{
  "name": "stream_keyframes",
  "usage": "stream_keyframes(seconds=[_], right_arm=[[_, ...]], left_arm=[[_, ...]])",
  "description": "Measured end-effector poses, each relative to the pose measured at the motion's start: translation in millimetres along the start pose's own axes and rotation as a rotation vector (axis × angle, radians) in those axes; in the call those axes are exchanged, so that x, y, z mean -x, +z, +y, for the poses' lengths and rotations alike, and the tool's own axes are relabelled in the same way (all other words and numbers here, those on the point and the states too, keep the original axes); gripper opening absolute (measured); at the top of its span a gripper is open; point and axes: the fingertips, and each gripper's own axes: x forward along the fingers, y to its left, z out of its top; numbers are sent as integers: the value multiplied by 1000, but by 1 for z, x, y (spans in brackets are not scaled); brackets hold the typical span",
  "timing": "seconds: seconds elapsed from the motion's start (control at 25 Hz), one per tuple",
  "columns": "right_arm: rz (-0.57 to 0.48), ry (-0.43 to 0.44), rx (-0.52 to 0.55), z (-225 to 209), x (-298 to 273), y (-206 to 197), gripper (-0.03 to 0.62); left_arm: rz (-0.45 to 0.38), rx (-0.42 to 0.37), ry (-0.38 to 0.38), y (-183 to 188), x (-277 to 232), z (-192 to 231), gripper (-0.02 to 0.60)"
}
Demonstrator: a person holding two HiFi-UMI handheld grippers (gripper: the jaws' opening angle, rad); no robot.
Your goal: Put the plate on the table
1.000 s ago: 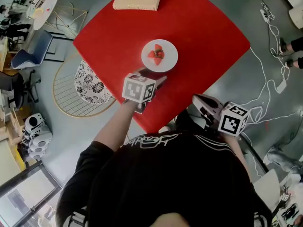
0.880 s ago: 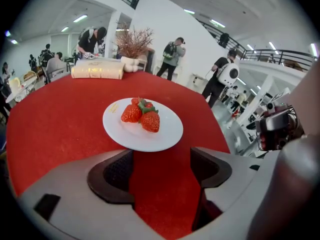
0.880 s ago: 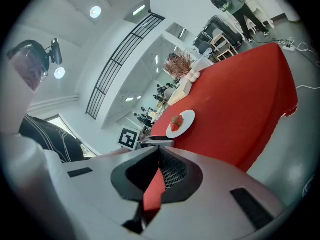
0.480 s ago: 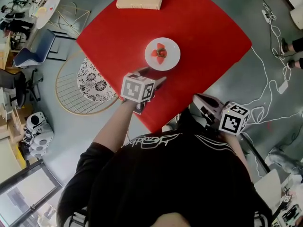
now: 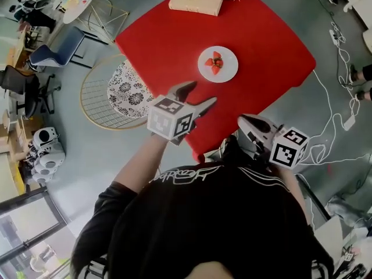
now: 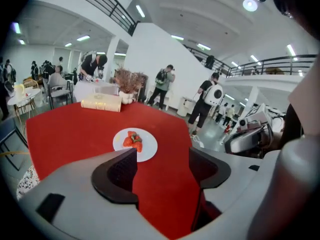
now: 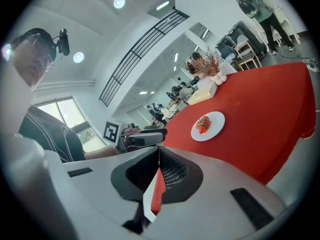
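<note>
On the floor stands a red counter [image 5: 261, 34], with one corner turned toward the person. Left of it, a round wire frame [image 5: 96, 106] lies on the floor with a black-and-white patterned cushion [image 5: 131, 89] in it. White cables [image 5: 325, 92] trail over the floor on the right. A pale book [image 5: 196, 0] lies flat near the counter's far edge.

The left gripper [image 5: 202, 93] hangs over the counter's near-left edge. Its jaws are spread wide with only red surface between them, and it grasps nothing. It is apart from the plate and points roughly toward it. The right gripper [image 5: 244, 122] is held close to the person's chest, just off the near corner. Its jaws are pressed together and hold nothing.

A white plate [image 5: 229, 68] sits flat on the counter, about midway between the book and the near corner. It is free of both grippers. Red strawberries [image 5: 214, 63] are heaped at the plate's centre.
</note>
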Motion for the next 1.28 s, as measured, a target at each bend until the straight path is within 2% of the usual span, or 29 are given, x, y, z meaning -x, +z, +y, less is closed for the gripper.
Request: stream_keyframes(seconds=[0.16,0.36,0.44,0.56,0.68,0.8,0.96,1.12,1.28], right_arm=[[-22,22,53,30,-3,4,8],[-64,27,127,70,0,5,8],[-84,29,152,89,2,-2,8],[-106,37,185,119,6,-15,8],[-118,44,210,141,8,-15,8],[-118,40,236,154,10,-21,8],[-128,24,261,180,21,-41,8],[-131,7,283,199,41,-48,8],[-159,-2,291,208,62,-46,8]], left_arm=[[-97,-9,-25,14,44,-27,258],[-217,14,-73,19,107,-61,119],[-243,12,-116,11,130,-77,56],[-261,-28,-212,-5,163,-109,13],[-290,-80,-285,-6,186,-135,8],[-282,-102,-333,-16,194,-151,7],[-298,-53,-367,-34,213,-162,8],[-350,24,-385,-32,230,-171,8],[-371,4,-384,-24,240,-193,6]])
